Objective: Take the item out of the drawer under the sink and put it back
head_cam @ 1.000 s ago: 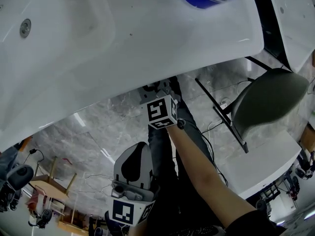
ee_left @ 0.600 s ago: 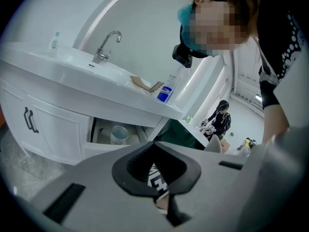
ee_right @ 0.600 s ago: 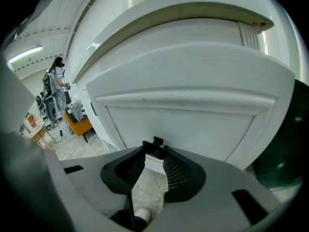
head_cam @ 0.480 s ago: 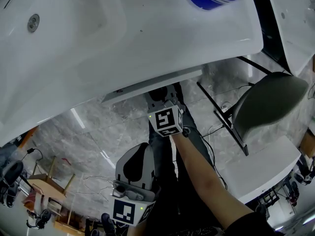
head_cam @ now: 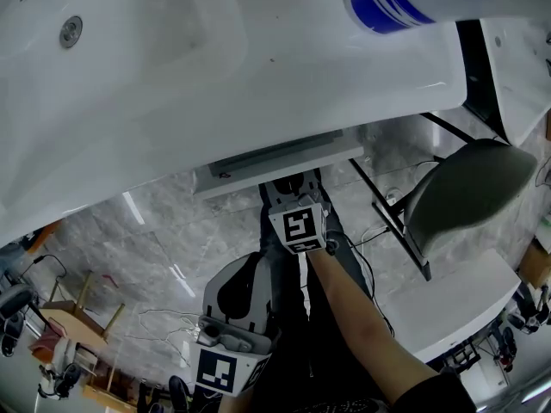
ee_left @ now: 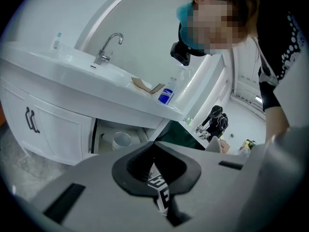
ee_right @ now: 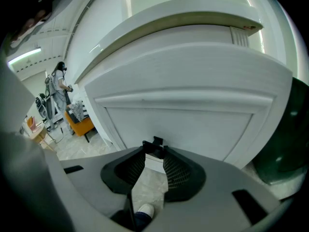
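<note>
Floor (head_cam: 164,231): glossy grey marble-look tile with light streaks reflected in it. Loose cables (head_cam: 159,315) lie across it. Dark grey chair (head_cam: 469,188) on a black frame at right, just beside a white table (head_cam: 456,295). Wooden-legged stool (head_cam: 83,292) lower left. Walls (ee_left: 149,28) white with curved arch trim. Orange seat (ee_right: 79,123) far back, lit ceiling strip light (ee_right: 23,55) above. Room evenly bright.
</note>
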`<state>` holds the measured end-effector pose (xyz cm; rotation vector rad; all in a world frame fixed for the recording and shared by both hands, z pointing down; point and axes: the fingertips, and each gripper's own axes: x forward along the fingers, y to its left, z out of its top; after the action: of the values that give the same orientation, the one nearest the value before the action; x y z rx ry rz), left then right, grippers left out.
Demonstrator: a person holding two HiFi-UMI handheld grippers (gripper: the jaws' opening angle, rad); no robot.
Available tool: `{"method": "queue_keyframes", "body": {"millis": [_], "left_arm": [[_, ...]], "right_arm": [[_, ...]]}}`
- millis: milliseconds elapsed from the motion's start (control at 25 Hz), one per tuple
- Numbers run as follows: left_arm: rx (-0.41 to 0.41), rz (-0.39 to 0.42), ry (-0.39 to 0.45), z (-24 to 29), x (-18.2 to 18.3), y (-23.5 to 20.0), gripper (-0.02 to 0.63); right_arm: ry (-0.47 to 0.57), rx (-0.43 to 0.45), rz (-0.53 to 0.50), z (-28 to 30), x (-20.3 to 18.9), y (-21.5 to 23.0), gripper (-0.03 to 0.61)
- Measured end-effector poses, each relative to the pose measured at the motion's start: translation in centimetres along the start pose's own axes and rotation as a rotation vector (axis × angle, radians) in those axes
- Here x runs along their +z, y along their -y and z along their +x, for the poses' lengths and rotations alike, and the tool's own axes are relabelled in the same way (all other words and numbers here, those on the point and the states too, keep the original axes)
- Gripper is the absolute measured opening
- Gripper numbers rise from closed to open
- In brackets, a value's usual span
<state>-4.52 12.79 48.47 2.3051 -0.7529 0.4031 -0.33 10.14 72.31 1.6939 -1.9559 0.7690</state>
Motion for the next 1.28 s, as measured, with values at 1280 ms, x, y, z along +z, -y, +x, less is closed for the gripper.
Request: {"method": "queue_keyframes", "body": {"millis": [1280], "left_arm": [[-0.012,0.139,0.116,-3.9,10.2,2.5,0.0]], "right_arm": [[0.055,0.146,-0.023,-15.3,9.4,1.4,0.018]]}}
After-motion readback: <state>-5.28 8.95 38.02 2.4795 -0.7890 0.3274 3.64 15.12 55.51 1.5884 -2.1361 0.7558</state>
